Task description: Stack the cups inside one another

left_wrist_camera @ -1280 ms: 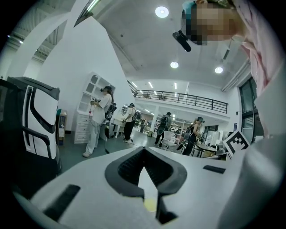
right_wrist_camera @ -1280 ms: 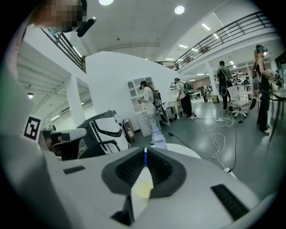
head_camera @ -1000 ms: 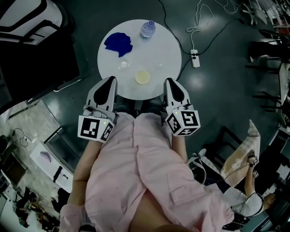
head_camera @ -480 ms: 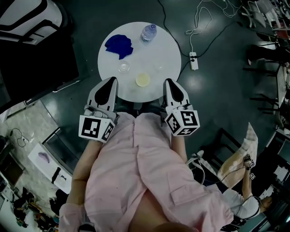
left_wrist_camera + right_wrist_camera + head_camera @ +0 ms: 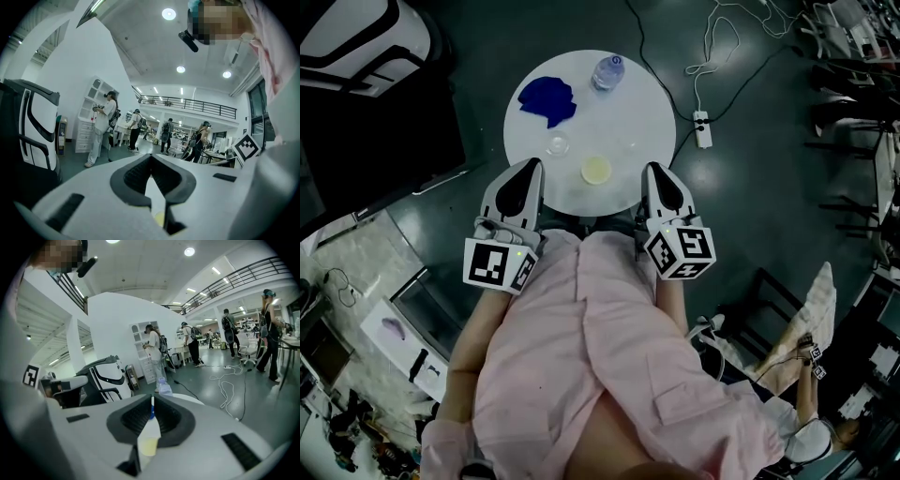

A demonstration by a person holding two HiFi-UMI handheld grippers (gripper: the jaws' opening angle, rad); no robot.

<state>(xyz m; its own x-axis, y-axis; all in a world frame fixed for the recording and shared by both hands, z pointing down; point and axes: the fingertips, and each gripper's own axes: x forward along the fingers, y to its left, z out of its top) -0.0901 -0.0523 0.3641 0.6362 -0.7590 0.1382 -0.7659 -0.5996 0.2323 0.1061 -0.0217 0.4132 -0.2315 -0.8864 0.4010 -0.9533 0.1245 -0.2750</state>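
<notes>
A round white table point(image 5: 642, 103) bears a pale yellow cup point(image 5: 596, 170) near its front edge and a small clear cup point(image 5: 557, 145) to its left. My left gripper point(image 5: 528, 169) and right gripper point(image 5: 654, 172) hover at the table's near rim, one on each side of the yellow cup and apart from it. Both are shut with nothing held. In the left gripper view the left gripper point(image 5: 151, 158) has its jaws meeting at the tip. Below the closed right gripper point(image 5: 153, 399), the yellow cup point(image 5: 149, 445) shows through the slit.
A blue cloth point(image 5: 547, 98) and a water bottle point(image 5: 607, 70) lie at the table's far side. A power strip point(image 5: 704, 122) with cables lies on the dark floor to the right. A black-and-white machine point(image 5: 356, 37) stands at the upper left. Several people stand in the hall.
The table sits slightly lower in the head view, from a small shift of the camera. Both grippers keep their places and stay shut.
</notes>
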